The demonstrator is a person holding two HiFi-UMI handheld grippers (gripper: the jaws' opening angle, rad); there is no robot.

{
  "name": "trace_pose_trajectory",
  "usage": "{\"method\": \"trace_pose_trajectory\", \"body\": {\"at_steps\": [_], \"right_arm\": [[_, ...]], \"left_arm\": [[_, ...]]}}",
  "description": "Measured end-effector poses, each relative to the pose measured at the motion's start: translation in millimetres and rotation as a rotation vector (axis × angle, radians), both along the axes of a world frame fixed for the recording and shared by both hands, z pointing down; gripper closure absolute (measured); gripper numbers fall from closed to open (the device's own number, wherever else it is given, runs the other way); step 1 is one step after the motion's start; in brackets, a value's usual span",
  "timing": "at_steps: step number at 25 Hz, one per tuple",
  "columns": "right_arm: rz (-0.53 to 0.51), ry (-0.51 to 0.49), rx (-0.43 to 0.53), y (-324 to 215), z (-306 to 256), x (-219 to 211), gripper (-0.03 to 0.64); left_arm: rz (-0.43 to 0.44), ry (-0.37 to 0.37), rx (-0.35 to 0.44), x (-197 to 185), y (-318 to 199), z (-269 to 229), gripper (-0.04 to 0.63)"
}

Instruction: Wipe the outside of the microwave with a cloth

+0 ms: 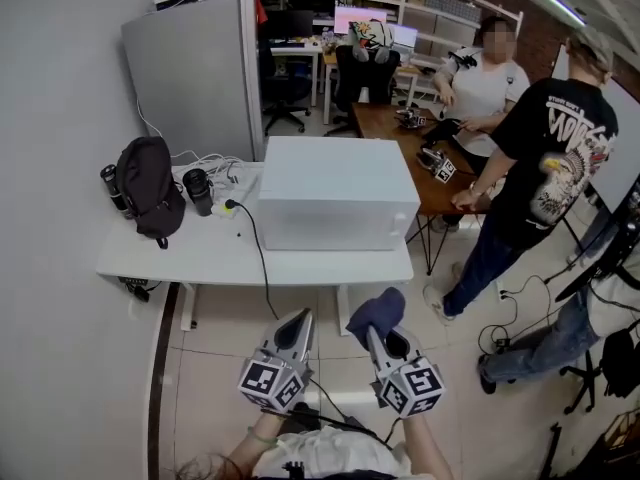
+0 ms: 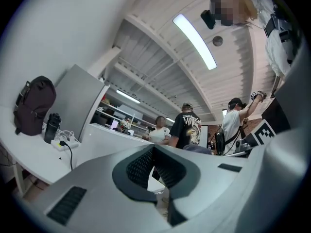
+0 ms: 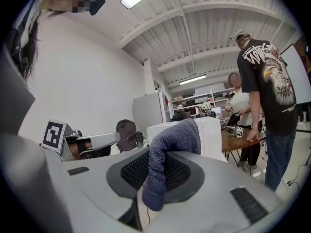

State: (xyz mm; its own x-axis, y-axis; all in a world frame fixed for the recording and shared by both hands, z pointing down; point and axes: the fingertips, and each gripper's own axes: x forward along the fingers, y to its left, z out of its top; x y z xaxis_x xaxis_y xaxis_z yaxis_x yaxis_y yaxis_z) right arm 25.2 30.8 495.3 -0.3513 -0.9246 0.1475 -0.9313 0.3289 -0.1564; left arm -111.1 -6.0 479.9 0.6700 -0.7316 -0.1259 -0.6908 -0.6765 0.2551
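Right gripper (image 3: 156,171): jaws clamped on a dark blue cloth (image 3: 171,142) that folds over the tips.
Left gripper (image 2: 154,168): jaws pressed together, nothing between them.
Position: both side by side over tiled floor (image 1: 215,353), short of the table (image 1: 190,258) front edge.
Microwave (image 1: 335,193): white, on the table's right half, close to its right end.
Left side: black backpack (image 1: 148,183) against the wall.
Right side: two people (image 1: 545,158) at a brown desk (image 1: 400,133).

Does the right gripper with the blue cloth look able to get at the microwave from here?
Probably yes: nothing stands between the right gripper, shut on the blue cloth, and the near side of the microwave.
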Motion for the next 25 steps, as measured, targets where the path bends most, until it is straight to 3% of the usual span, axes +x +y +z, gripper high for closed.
{"method": "trace_pose_trajectory", "body": {"at_steps": [12,25], "right_arm": [[-0.076,-0.034,-0.014,93.7,11.7,6.2,0.551],[-0.056,-0.083,-0.002,142.0,4.1,-9.8,0.554]], "left_arm": [[0.005,-0.039,-0.052,43.5,124.8,18.6,0.609],[-0.017,-0.071,-0.031,21.5,170.3,5.7,0.609]]}}
